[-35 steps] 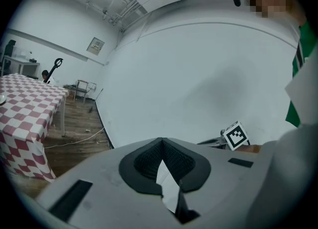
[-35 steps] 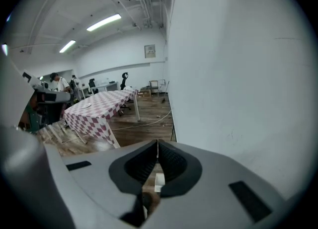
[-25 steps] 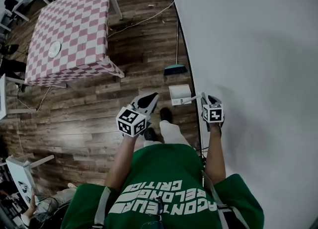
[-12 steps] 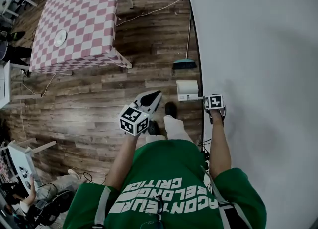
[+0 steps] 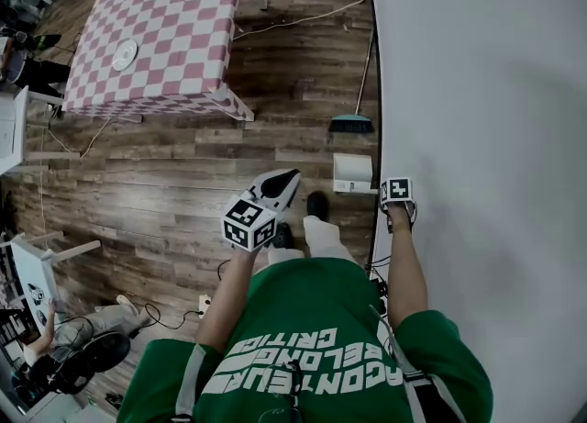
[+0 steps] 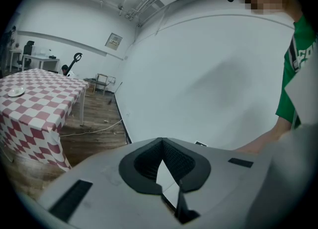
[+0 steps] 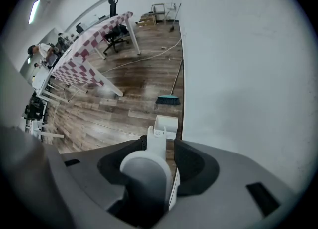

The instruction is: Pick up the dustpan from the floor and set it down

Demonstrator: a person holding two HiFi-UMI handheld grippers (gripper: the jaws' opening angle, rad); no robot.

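Observation:
The white dustpan (image 5: 352,172) stands on the wooden floor against the white wall, and its long handle rises to my right gripper (image 5: 393,199). In the right gripper view the pan (image 7: 165,126) sits far below and the handle (image 7: 149,166) runs up between the jaws. My right gripper (image 7: 158,146) points straight down and is open; the handle leans toward the left pad with a gap on the right side. My left gripper (image 5: 284,178) hangs over the floor to the left of the dustpan. It is shut and empty, and its tips (image 6: 160,143) meet.
A green-headed broom (image 5: 351,123) leans on the wall just beyond the dustpan. A table with a red-checked cloth (image 5: 165,36) stands at the far left, with a plate on it. A cable (image 5: 293,22) trails over the floor. My feet (image 5: 316,203) stand beside the dustpan.
My right gripper has sunk along the wall with the dustpan handle, and the pan now rests on the floor. The left gripper has shifted only slightly.

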